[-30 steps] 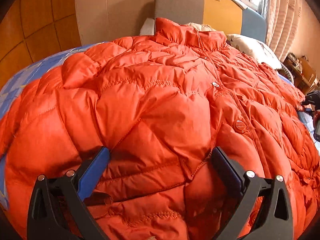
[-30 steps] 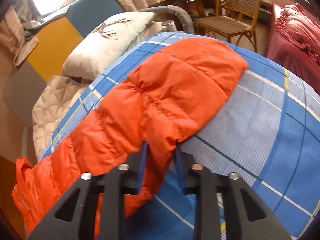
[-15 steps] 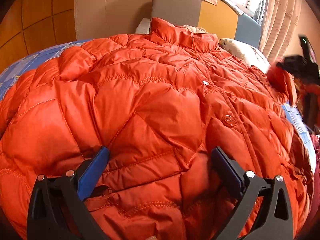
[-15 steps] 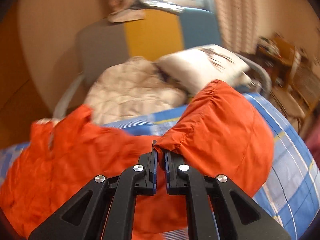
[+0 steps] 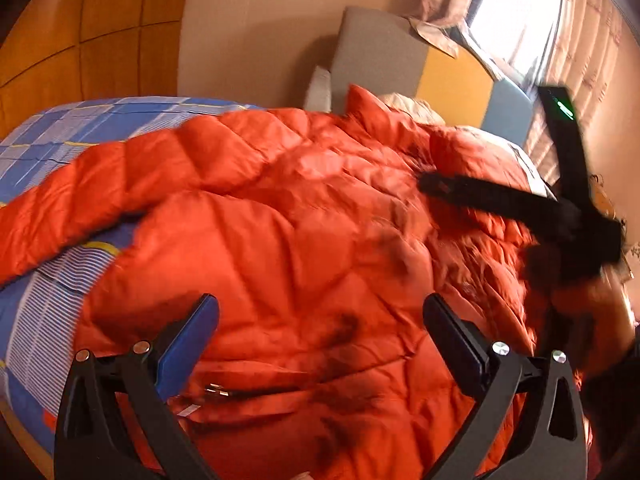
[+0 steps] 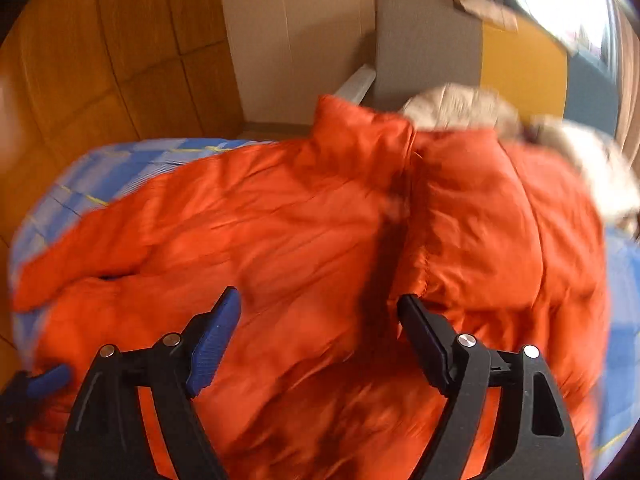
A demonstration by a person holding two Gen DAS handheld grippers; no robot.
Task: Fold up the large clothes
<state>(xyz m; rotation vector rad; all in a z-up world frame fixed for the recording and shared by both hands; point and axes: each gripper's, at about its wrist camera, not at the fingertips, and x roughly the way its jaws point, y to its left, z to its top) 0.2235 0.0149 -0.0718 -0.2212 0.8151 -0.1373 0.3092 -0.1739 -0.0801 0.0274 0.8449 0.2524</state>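
An orange quilted down jacket (image 5: 304, 240) lies spread on the bed, collar toward the headboard. One sleeve (image 6: 500, 220) lies folded over the jacket's body. The other sleeve (image 5: 100, 184) stretches out to the left. My left gripper (image 5: 320, 328) is open and empty, low over the jacket's hem. My right gripper (image 6: 320, 320) is open and empty just above the jacket, beside the folded sleeve's cuff. It also shows in the left wrist view (image 5: 500, 200) as a blurred black shape over the jacket's right side.
The bed has a blue checked sheet (image 5: 44, 320). A cream quilt and pillow (image 6: 460, 108) lie by the grey, yellow and blue headboard (image 5: 400, 56). Wooden wall panels (image 5: 88, 32) stand at left; a curtained window (image 5: 568, 28) at right.
My right gripper carried the sleeve cuff across over the jacket's body, then opened and let it go. My left gripper stayed open and its view shifted right, baring the left sleeve and sheet.
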